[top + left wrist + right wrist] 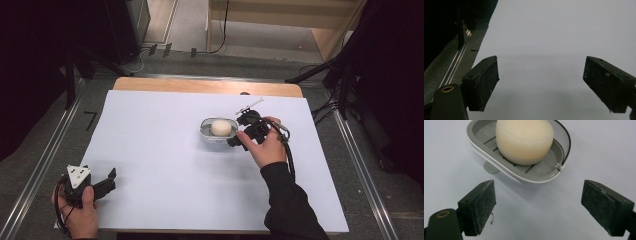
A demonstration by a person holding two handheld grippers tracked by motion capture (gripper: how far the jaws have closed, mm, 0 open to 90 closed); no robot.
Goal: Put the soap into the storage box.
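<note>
A grey soap dish (pixel 218 131) sits on the white sheet (pixel 165 165) that covers the table, and everything else is placed from it. The dish is an oval tray of smooth plastic — grey inside, with a paler, almost white rim (pixel 499 168) running round its outer wall. Its floor is ribbed with raised slats, and a small round foot (pixel 491 167) shows beneath it in the right gripper view. In the dish lies a rounded cake of cream-coloured soap (pixel 524 141), matt and faintly peach toward its base, resting on the slats and taking up most of the tray.

Just beside the dish, on its right in the high view, is the right gripper (pixel 237 142). Its two black jaws stand apart with bare sheet between them; their pads (pixel 485 202) look rough and dusty, and the dish lies just beyond the tips, not touched.

Well away from the dish, toward the near left corner of the sheet, the left gripper (pixel 111 176) is held low — jaws spread wide, nothing between them.
</note>
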